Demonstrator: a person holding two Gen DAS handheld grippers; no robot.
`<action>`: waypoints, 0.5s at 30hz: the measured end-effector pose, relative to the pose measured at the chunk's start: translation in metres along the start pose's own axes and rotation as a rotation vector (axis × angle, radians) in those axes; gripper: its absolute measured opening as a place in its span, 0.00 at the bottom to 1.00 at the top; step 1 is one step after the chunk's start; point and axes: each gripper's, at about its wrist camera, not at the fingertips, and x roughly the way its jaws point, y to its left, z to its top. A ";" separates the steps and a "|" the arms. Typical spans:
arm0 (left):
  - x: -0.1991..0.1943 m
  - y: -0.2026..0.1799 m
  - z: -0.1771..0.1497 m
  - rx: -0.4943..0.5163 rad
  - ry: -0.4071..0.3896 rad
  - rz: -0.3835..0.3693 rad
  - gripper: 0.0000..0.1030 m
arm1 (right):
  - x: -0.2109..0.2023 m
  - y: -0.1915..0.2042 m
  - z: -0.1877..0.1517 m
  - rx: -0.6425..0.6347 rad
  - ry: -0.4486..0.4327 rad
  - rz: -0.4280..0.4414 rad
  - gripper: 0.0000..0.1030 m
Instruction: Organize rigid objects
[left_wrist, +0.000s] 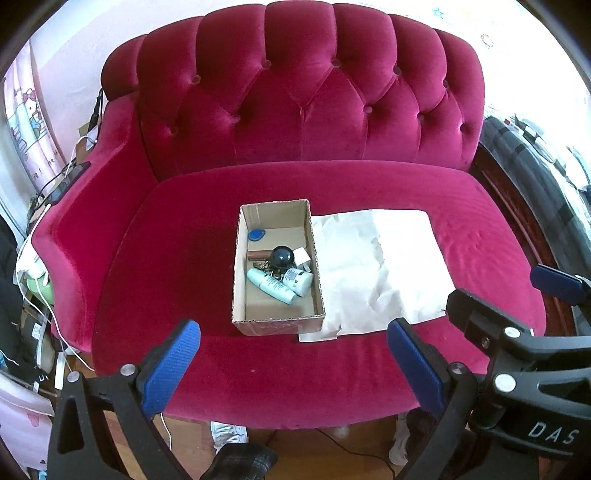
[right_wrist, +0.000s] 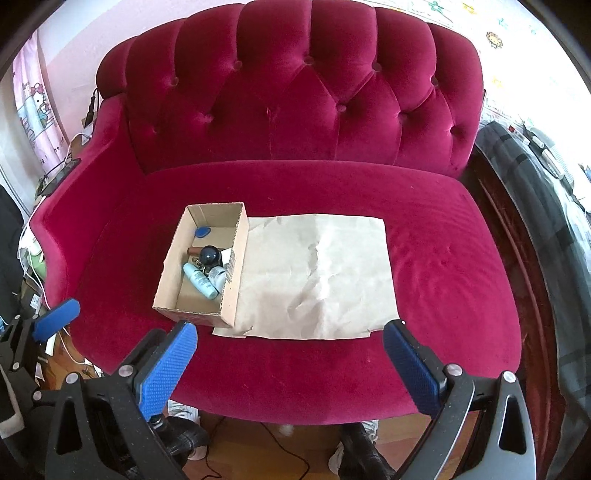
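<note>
left tongs (left_wrist: 293, 363): spread wide, nothing between the blue pads; hanging over the front edge of the sofa, pretty much lined up with the box
sofa (left_wrist: 207, 229): big magenta velvet thing with a tufted back; carries everything here
cardboard box (left_wrist: 239, 258): open top, sitting mid-seat; its right wall touches the paper
stuff in the box: blue tag (left_wrist: 257, 234) toward the back; brown stick (left_wrist: 258, 254) in the middle; dark ball (left_wrist: 282, 257) just right of it; light blue bottle (left_wrist: 271, 286) lying on its side; white bottle (left_wrist: 297, 279) next to it, touching
paper sheet (right_wrist: 317, 273): crinkly, flat on the seat right of the box; bare
right tongs (right_wrist: 290, 363): also wide apart and holding nothing; low over the front of the seat, near the paper's front edge
</note>
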 end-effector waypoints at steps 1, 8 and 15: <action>0.000 -0.001 0.000 0.001 -0.002 0.002 1.00 | -0.001 0.000 0.000 0.001 -0.001 -0.003 1.00; -0.002 -0.004 0.000 0.000 0.001 -0.005 1.00 | -0.004 -0.006 0.000 0.009 0.004 -0.009 1.00; -0.003 -0.007 0.002 0.006 -0.001 -0.004 1.00 | -0.005 -0.009 0.000 0.013 0.004 -0.009 1.00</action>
